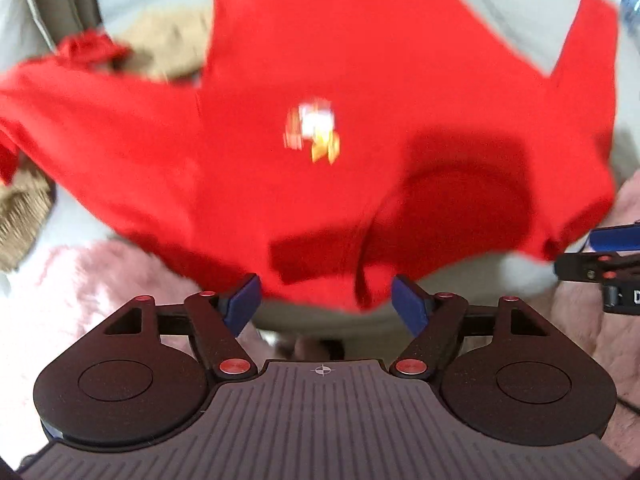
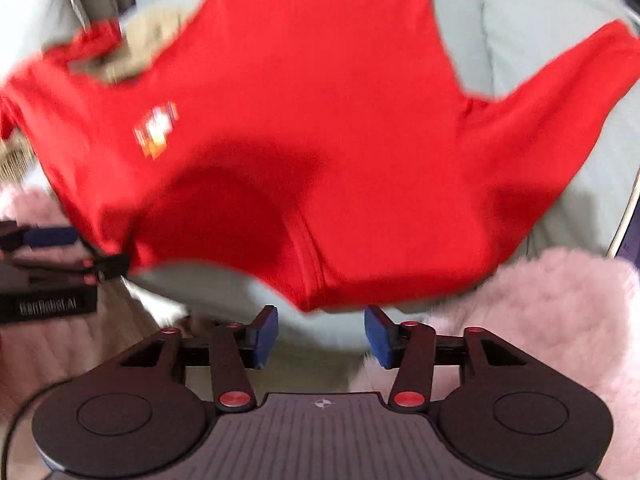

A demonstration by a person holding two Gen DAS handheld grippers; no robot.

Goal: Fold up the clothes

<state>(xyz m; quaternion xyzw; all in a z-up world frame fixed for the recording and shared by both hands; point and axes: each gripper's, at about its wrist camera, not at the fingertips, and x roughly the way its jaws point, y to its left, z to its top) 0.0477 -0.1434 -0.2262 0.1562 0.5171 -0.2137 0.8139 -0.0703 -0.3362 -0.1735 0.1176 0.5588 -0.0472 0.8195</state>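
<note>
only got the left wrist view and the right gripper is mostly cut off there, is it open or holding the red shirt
observer: open. The right gripper has nothing between its blue pads.
operator: how close is the shirt to it
observer: the red shirt has its near edge just ahead of the pads, not between them.
operator: whats beside that gripper
observer: fluffy pink fabric fills the area to its right, up to the shirt's edge.
</note>
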